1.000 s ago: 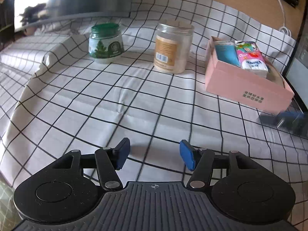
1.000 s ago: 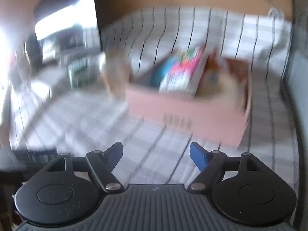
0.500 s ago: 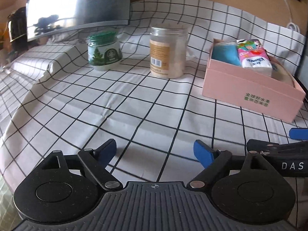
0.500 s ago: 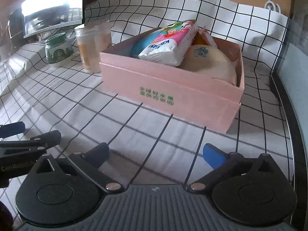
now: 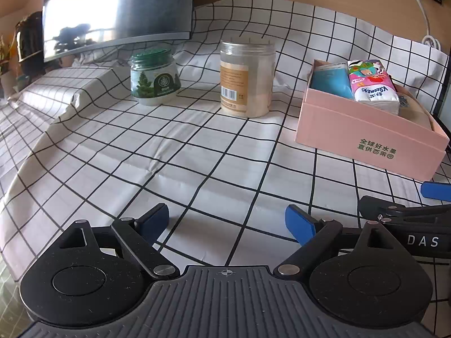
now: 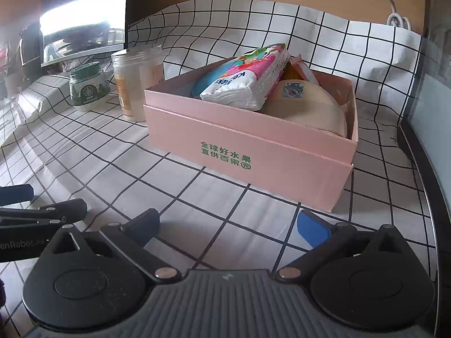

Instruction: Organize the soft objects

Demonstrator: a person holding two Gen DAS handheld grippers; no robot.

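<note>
- Left wrist view, far left: a dark monitor (image 5: 118, 8) stands at the back, reflecting a bright window, with the checked tablecloth (image 5: 197, 152) bunched up under it.
- Next over is a green-lidded jar (image 5: 154, 80) with a tree label, then a taller clear jar (image 5: 247, 79) with an orange label. They're near each other, not touching.
- Down front, the left gripper (image 5: 227, 221) has its jaws spread wide with nothing but bare cloth between the blue pads. Its jaws have just been opening.
- Right side of that view: the pink box (image 5: 366, 135) sits on the table, well apart from the jars. Inside it, a blue pack (image 5: 331, 80) lies at the left end and the tissue pack (image 5: 372, 87) is right beside it.
- Bottom right edge, the other gripper pokes in.
- Right wrist view, left edge: the left gripper's black finger and blue pad show, low over the cloth.
- Middle: the right gripper (image 6: 228, 225) is also wide apart and empty, jaws just been opening too, sitting in front of the pink box (image 6: 253, 146).
- In the box, the tissue pack (image 6: 245, 81) leans tilted on top, and a beige soft bundle (image 6: 307, 109) with a small sticker fills the right end. Something orange behind them, can't tell what.
- Top right: a white cable (image 6: 394, 11) runs down the wooden wall.
</note>
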